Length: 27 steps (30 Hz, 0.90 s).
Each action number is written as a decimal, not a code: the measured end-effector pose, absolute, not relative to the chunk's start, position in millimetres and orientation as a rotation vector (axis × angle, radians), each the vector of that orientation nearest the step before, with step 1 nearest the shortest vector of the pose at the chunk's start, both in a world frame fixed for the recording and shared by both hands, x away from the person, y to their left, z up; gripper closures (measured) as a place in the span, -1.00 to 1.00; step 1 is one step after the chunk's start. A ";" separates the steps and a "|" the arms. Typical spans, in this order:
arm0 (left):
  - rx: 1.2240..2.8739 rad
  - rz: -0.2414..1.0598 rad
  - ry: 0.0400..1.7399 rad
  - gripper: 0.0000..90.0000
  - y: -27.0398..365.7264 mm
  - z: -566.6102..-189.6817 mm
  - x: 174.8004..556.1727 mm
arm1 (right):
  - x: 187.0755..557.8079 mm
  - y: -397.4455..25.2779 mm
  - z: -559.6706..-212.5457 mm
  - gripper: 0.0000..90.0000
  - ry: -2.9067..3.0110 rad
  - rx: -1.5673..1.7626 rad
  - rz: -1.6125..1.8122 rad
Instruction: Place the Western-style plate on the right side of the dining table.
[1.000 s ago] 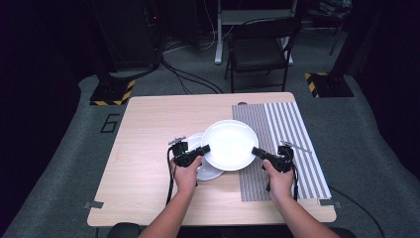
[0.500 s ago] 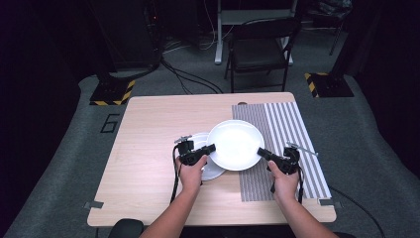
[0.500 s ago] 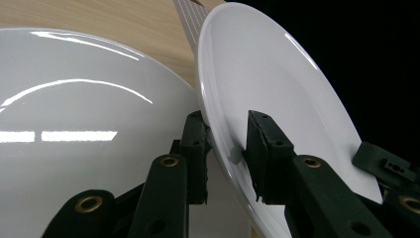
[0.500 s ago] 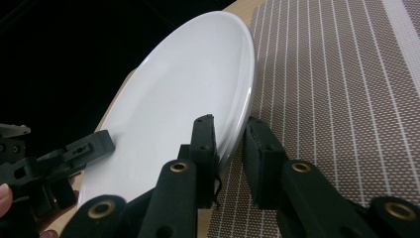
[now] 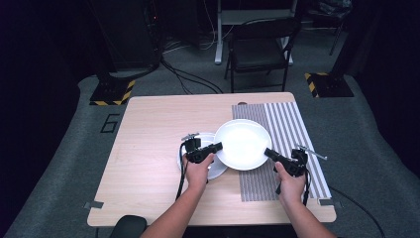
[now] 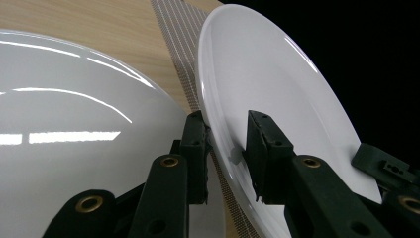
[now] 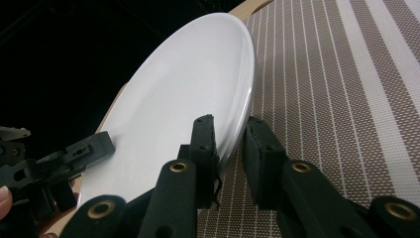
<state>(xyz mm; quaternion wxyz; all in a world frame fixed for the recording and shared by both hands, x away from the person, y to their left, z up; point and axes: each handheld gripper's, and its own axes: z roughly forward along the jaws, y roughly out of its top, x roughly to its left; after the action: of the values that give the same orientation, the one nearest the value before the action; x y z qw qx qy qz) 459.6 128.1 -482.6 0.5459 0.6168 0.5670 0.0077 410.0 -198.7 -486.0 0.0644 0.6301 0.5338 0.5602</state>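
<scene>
**Large plate held at both rims above the mat's edge**

One large white plate [image 5: 242, 144] is carried between two grippers, roughly over the left border of the striped placemat [image 5: 292, 134] and overlapping a second, smaller white plate [image 5: 210, 166] that rests on the wooden table [image 5: 148, 144]. Two plates are counted in all, one placemat, two grippers, and two hands.

The left gripper [image 5: 214, 147] is clamped on the large plate's rim at about the 9 o'clock point; in the left gripper view the rim is seen pinched between the two black jaws, with the smaller plate [image 6: 74, 129] lying just beside and below. The right gripper [image 5: 270, 152] is closed on the opposite rim at about 4 o'clock; in the right gripper view the edge of the large plate [image 7: 188, 99] is gripped between the jaws, with the placemat [image 7: 346, 99] spread beneath.

The relation that matters for the coming move is judged to be this: the plate lies between the two grippers, its held diameter running from 9 to 4 o'clock, and the mat's open surface lies toward 3 o'clock from the plate. Neither hand is nearer, since both are already on the rim. If a set-down on the mat is intended, a shift toward 3 o'clock would be called for, clear of the smaller plate
</scene>
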 end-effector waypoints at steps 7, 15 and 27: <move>1.468 0.011 1.334 0.57 121.7 -481.4 462.8 | 408.6 -204.3 -485.3 0.68 1.588 1.908 1.689; 1.463 0.001 1.330 0.58 117.3 -482.5 464.8 | 407.4 -207.9 -484.1 0.68 1.566 1.915 1.687; 1.469 -0.015 1.318 0.58 108.5 -481.5 467.9 | 404.5 -215.2 -482.7 0.68 1.534 1.926 1.686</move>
<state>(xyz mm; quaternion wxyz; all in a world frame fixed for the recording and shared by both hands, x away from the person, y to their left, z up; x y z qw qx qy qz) 467.9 108.5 -481.5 0.5514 0.6210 0.5570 -0.0062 404.5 -215.2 -482.7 0.0785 0.6433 0.5124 0.5633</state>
